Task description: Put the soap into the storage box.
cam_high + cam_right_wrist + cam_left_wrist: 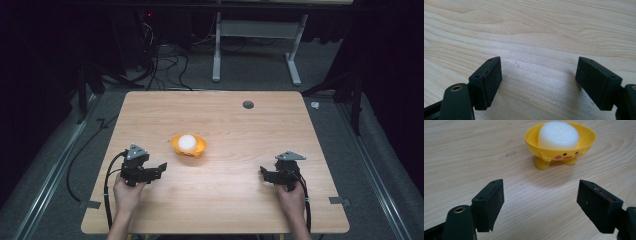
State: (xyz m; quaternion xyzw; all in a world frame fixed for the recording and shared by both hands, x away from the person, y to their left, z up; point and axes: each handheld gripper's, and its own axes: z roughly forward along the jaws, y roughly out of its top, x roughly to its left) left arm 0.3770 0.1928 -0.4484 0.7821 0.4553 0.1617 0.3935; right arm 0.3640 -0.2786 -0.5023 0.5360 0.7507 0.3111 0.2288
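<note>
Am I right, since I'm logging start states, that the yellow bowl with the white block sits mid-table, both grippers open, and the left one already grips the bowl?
Not quite. The left gripper holds nothing: in the left gripper view its jaws stand wide apart, short of the yellow bowl, not touching it. The white block does sit in the bowl mid-table, and the right gripper is open too.

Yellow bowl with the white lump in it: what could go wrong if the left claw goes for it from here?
The bowl stands on small feet, so a sideways nudge from the open left claw might tip or slide it. The white lump sits loose and rises above the rim, so it could roll out.
</note>
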